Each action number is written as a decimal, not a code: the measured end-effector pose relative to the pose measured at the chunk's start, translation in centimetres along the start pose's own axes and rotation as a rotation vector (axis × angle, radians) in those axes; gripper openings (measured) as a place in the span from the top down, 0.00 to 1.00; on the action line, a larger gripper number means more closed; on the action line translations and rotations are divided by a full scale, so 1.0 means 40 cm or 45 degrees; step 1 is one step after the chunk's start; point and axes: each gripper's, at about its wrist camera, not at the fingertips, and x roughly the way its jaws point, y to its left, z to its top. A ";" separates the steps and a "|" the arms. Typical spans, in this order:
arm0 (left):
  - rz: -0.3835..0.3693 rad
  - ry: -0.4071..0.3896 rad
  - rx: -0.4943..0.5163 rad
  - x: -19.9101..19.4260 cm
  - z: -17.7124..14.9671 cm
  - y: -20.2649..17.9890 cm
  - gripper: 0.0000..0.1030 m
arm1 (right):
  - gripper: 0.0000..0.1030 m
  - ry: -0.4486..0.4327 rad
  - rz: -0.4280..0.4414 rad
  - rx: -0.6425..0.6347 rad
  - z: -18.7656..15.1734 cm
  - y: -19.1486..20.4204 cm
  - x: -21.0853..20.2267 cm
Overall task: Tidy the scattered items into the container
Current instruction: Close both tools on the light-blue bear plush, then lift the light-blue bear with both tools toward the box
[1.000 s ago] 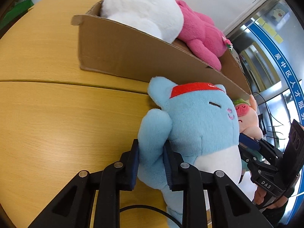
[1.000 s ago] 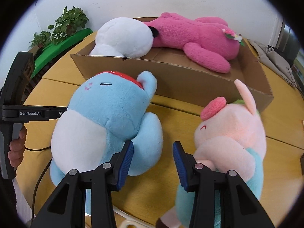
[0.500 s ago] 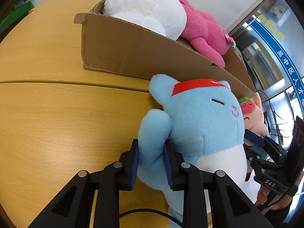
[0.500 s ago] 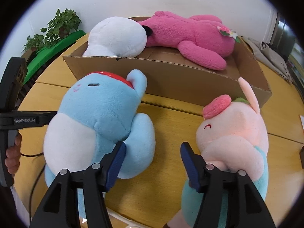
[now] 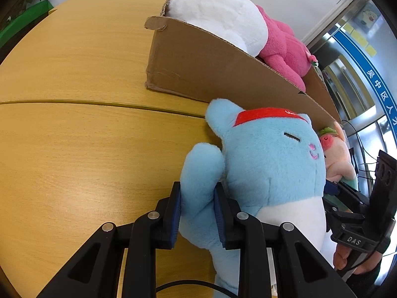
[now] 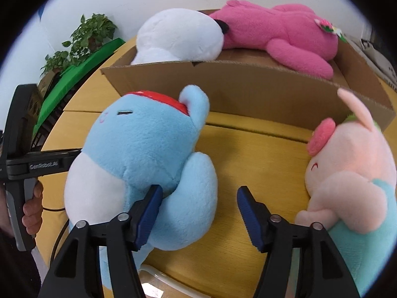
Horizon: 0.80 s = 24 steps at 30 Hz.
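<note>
Wooden tabletop (image 5: 74, 161) carries a cardboard box (image 5: 211, 69) already holding a white plush (image 5: 218, 15) and a pink plush (image 6: 280, 27). Just in front of the box lies the blue plush (image 5: 268, 164). The left gripper (image 5: 197, 213) pinches one blue paw tight between its pads. The right gripper (image 6: 198, 216) has just been opening; its jaws stand spread around the other paw, one pad touching it, beside a peach plush (image 6: 352, 173).

1. Looks like an office or public service lobby, not a home.
2. Glass doors with metal frames (image 5: 347, 74) and a blue sign band with Chinese characters (image 5: 379, 92).
3. Yellow sticky notes (image 5: 357, 34) on the glass.
4. Light wood meeting-style table (image 5: 74, 149), potted plant (image 6: 84, 39) by plain white wall.
</note>
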 end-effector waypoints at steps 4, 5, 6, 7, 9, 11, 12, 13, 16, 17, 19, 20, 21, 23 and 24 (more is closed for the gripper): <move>0.008 -0.013 0.018 0.002 -0.005 -0.009 0.74 | 0.31 -0.006 -0.012 0.008 -0.013 -0.009 0.001; 0.014 -0.013 0.023 0.003 -0.007 -0.011 0.74 | 0.31 -0.005 -0.014 0.011 -0.014 -0.008 0.002; 0.016 -0.012 0.025 0.005 -0.007 -0.011 0.74 | 0.32 -0.004 -0.011 0.016 -0.014 -0.008 0.002; 0.016 -0.009 0.026 0.007 -0.007 -0.012 0.74 | 0.32 -0.001 -0.009 0.018 -0.014 -0.008 0.004; 0.016 -0.008 0.028 0.008 -0.005 -0.014 0.74 | 0.34 0.008 -0.008 0.013 -0.016 -0.004 0.011; 0.009 -0.013 0.032 0.009 -0.006 -0.021 0.74 | 0.51 0.025 0.021 0.023 -0.020 -0.001 0.028; 0.013 -0.014 0.035 0.010 -0.007 -0.024 0.74 | 0.58 0.032 0.034 0.023 -0.022 0.002 0.035; 0.019 -0.016 0.038 0.011 -0.009 -0.027 0.74 | 0.68 0.034 0.043 0.017 -0.025 0.007 0.041; 0.027 -0.012 0.033 0.011 -0.010 -0.027 0.74 | 0.71 0.020 0.049 -0.001 -0.027 0.016 0.039; 0.030 -0.010 0.033 0.011 -0.009 -0.027 0.74 | 0.73 0.014 0.066 0.008 -0.027 0.013 0.038; 0.032 -0.007 0.032 0.008 -0.012 -0.028 0.75 | 0.75 -0.010 0.099 0.031 -0.028 0.009 0.029; 0.035 -0.007 0.036 0.004 -0.015 -0.031 0.75 | 0.76 -0.024 0.108 0.036 -0.027 0.008 0.023; 0.038 -0.007 0.039 0.001 -0.017 -0.034 0.76 | 0.76 -0.044 0.110 0.035 -0.025 0.009 0.014; 0.047 -0.013 0.047 -0.009 -0.024 -0.043 0.76 | 0.77 -0.076 0.112 0.026 -0.021 0.017 -0.003; 0.048 -0.020 0.046 -0.015 -0.028 -0.046 0.76 | 0.77 -0.086 0.109 0.015 -0.019 0.021 -0.010</move>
